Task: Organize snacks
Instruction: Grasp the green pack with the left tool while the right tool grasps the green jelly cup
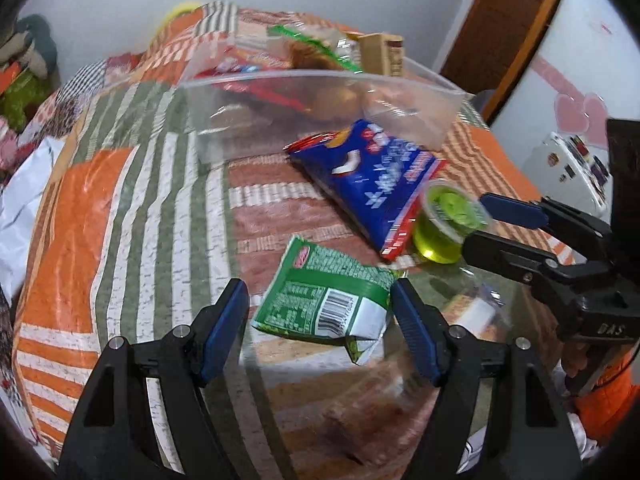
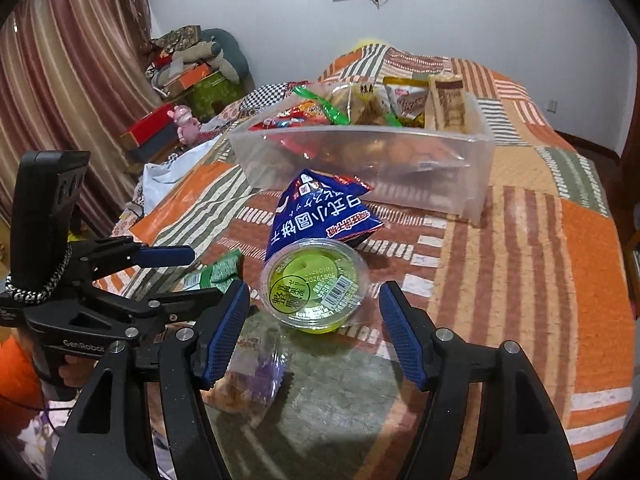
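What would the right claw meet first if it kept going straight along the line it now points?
Most likely the green jelly cup, which sits centred between the open fingers of the right claw and just ahead of them. Depth is unclear; the blue snack bag lies behind it.

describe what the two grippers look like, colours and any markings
Both are black handheld frames with silver bolts and two fingers with ribbed blue pads. The left gripper carries a black camera block, a black-and-white braided cord and white "GenRobot" lettering. The right gripper also has white lettering, too blurred to read. An orange sleeve shows behind the left one.
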`<state>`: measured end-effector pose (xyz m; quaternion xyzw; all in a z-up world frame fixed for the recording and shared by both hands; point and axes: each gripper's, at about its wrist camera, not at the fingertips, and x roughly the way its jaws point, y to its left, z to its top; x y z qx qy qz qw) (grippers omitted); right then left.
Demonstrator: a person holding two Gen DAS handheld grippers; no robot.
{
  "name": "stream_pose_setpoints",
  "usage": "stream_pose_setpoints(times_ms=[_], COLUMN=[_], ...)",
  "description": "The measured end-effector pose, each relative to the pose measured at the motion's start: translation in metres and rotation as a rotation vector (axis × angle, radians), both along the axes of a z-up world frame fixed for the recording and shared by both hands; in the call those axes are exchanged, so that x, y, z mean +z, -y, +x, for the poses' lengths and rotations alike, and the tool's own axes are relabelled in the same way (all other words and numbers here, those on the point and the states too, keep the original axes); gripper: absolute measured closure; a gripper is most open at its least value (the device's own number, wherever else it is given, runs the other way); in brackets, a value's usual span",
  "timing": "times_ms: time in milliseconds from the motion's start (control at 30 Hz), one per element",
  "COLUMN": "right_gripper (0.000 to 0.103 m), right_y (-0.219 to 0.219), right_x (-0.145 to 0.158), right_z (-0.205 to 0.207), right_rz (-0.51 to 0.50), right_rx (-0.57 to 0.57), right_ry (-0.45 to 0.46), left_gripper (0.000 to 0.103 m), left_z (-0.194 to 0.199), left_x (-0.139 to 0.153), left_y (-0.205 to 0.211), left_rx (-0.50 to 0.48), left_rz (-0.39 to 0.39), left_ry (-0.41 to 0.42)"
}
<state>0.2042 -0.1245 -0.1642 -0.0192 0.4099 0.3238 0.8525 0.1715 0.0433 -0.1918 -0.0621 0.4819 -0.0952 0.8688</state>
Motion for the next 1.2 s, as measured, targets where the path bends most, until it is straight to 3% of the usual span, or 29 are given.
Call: stream_pose_setpoints(times_ms=[133, 400, 533, 667, 867, 1200], right_gripper=[0.039, 0.04, 0.047, 0.048, 0.048, 0.048], right_y=[-0.004, -0.005, -0.004, -0.002, 0.008, 0.025], right_x=[-0.004, -0.009, -0.007, -0.003, 0.005, 0.026], right_z=[0.005, 0.007, 0.006, 0.005, 0.003, 0.008], right_rz=[0.013, 0.015, 0.022, 0.031, 0.04, 0.062], right_rx=[-0.004, -0.021, -0.022, -0.038, -0.059, -0.109], right_ry=[-0.024, -0.031, -0.018, -0.006, 0.027, 0.065], left_gripper=[0.029, 0.029, 0.029, 0.042, 0.053, 0.054], left_z=[0.004, 0.006, 0.007, 0.007, 0.007, -0.005], left_x=[-0.008, -0.012, -0.011, -0.011, -0.007, 0.025], left_y=[-0.012, -0.016, -0.014, -0.014, -0.016, -0.018], left_rx=[0.046, 0.046, 0.04, 0.039, 0.053, 0.071], left_rz=[0.011, -0.01, -0.023, -0.024, -0.027, -0.005], left_ry=[-0.006, 0.009, 0.015, 0.026, 0.042, 0.146])
